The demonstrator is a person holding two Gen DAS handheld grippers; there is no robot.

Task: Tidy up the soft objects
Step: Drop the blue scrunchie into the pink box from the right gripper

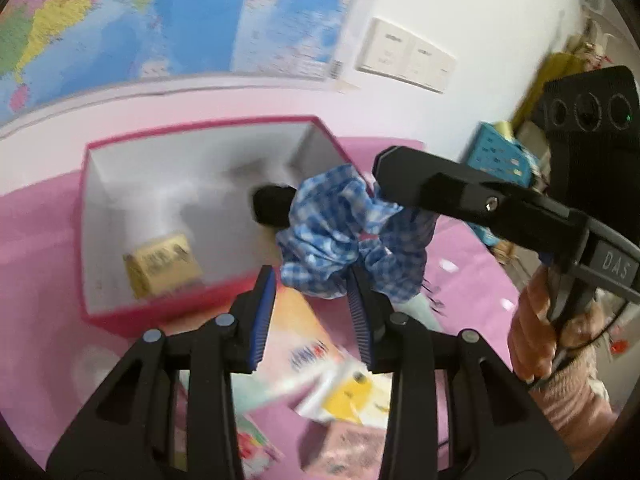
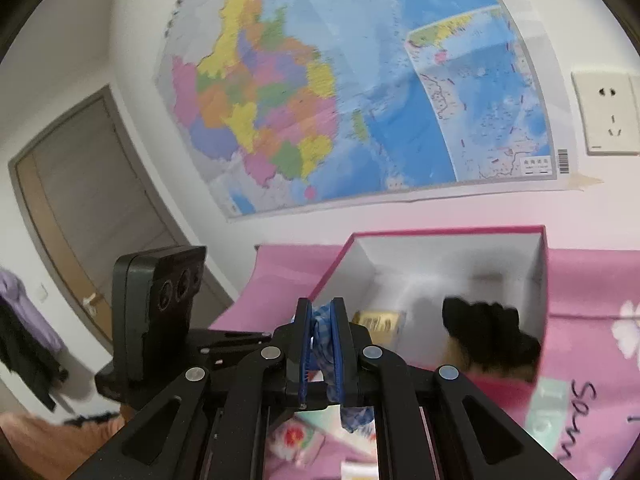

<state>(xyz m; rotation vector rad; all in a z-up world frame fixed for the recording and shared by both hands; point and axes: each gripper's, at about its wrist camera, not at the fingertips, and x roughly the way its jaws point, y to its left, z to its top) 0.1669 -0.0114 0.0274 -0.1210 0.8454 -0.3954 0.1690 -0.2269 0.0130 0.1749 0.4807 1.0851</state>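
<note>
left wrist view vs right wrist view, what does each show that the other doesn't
Only the left wrist view shows the whole blue checked scrunchie hanging from the right tongs, the left tongs with an open gap between their pads, and a hand in a pink sleeve.

Only the right wrist view shows the grey door and the right tongs clamped on the cloth.

Both show the pink box, the black item and yellow packet inside it, and the wall map.
</note>
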